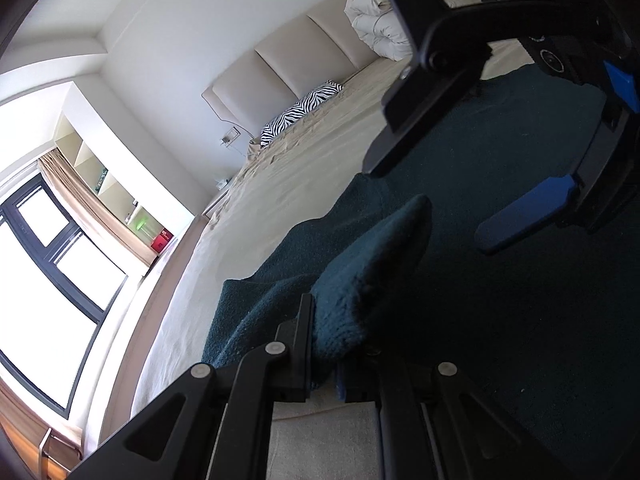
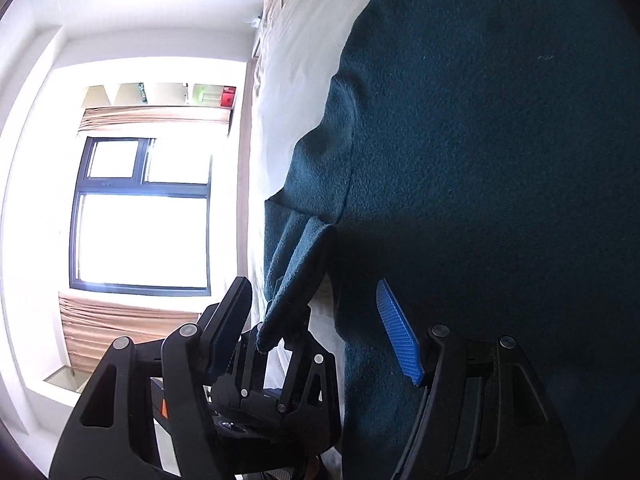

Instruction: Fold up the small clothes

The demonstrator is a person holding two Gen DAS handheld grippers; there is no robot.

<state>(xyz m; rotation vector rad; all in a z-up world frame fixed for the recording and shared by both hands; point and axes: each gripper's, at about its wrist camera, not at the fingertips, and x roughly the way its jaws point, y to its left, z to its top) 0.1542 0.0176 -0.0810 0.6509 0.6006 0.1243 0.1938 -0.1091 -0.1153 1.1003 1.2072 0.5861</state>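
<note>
Two grippers are counted: the left gripper [image 1: 340, 344], at the bottom centre of its own view, and the right gripper [image 1: 432, 200], at the upper right there. One dark teal garment [image 1: 500, 300] is seen, filling the right half of both views. One bed [image 1: 320, 160] is counted, with one zebra-striped pillow [image 1: 300, 110] at upper centre and one bundled white duvet [image 1: 376, 24] at the top. Three padded panels are counted on the single headboard [image 1: 288, 60]. One window [image 2: 140, 212] is seen at centre left, divided into three panes, and one red box [image 2: 228, 96] above it.
</note>
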